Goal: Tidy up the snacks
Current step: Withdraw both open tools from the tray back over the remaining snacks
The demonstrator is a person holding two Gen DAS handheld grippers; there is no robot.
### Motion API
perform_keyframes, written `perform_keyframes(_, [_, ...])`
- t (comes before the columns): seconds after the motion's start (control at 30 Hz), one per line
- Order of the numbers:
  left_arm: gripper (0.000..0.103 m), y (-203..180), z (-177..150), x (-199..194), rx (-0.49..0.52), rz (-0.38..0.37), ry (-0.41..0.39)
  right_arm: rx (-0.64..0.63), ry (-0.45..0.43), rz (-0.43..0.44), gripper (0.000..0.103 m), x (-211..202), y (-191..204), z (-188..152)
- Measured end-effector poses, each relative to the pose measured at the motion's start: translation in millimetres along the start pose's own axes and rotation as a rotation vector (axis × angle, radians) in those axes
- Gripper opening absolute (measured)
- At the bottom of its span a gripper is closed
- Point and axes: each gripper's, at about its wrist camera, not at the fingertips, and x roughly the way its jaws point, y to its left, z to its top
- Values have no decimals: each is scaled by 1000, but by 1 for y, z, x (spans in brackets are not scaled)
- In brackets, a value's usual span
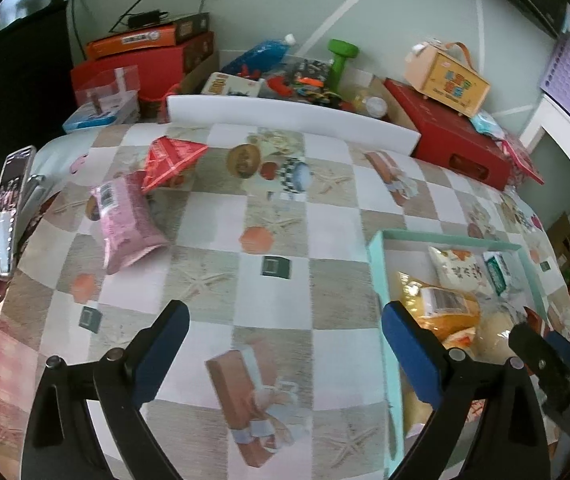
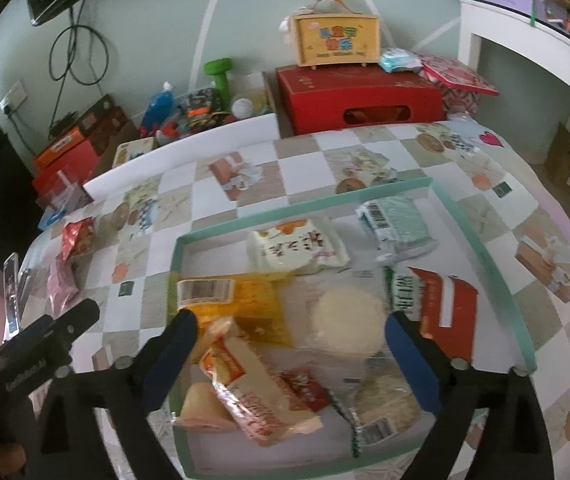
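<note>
A shallow mint-green tray (image 2: 481,240) on the checked tablecloth holds several snack packets: a yellow one (image 2: 241,304), a white one (image 2: 297,250), a pale green one (image 2: 401,224), a red-and-white one (image 2: 445,304) and an orange-striped one (image 2: 257,392). My right gripper (image 2: 289,344) hovers open over the tray, nothing between its fingers. My left gripper (image 1: 285,332) stands open above bare cloth, left of the tray's edge (image 1: 377,272). A pink packet (image 1: 125,220) and a red packet (image 1: 169,160) lie on the cloth at far left.
A phone (image 1: 9,208) leans at the table's left edge. Behind a white foam strip (image 1: 285,116) the back is crowded: red boxes (image 1: 453,140), a yellow carry box (image 1: 445,80), a green dumbbell (image 1: 339,60), a blue bottle (image 1: 261,54). A white shelf (image 2: 525,28) stands right.
</note>
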Motion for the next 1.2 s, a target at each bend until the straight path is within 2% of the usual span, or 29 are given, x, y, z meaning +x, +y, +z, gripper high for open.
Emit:
perform_keyframes(0.4, [97, 52, 11, -8, -74, 87, -19, -60, -7, 49, 103, 4, 29, -4])
perform_keyframes(1.2, [97, 143, 22, -8, -267, 105, -11, -214, -20, 162, 103, 20, 112, -13])
